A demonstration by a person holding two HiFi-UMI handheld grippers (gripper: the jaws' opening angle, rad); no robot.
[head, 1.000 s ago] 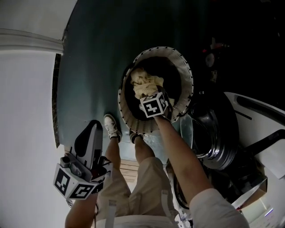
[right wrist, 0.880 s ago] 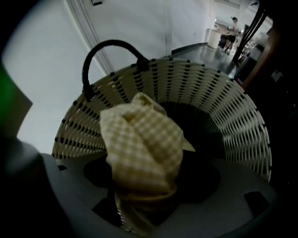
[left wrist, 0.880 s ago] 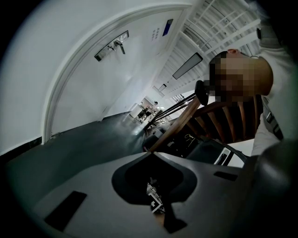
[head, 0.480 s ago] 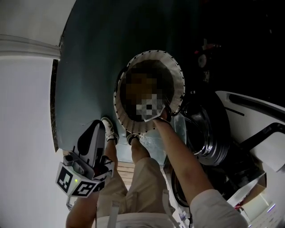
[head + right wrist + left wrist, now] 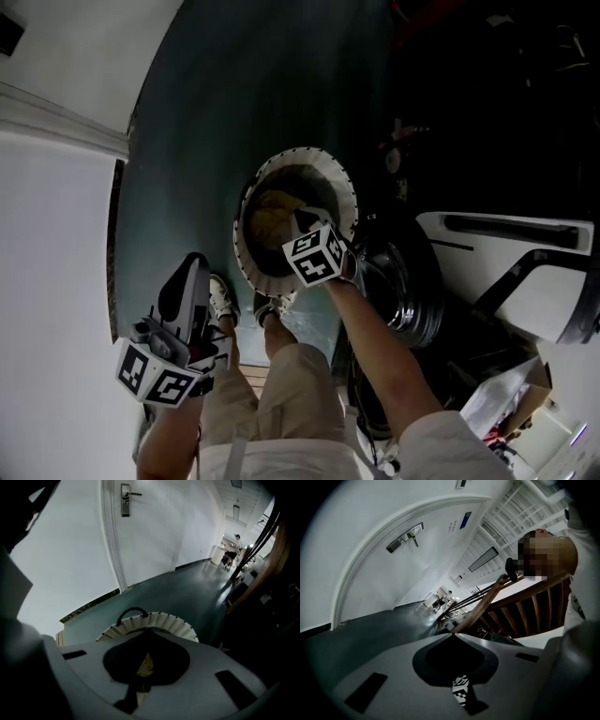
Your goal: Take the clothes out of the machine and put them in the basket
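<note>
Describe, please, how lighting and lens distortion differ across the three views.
Head view: bright wall at left, the machine at right deep in shadow. Left gripper view: fisheye bends the door frame into an arc, corners vignetted black. Right gripper view: dark floor, the basket rim pale against it.

Dark teal floor [image 5: 187,141], white slatted basket [image 5: 300,154] standing on it, white shoes [image 5: 220,298] beside
</note>
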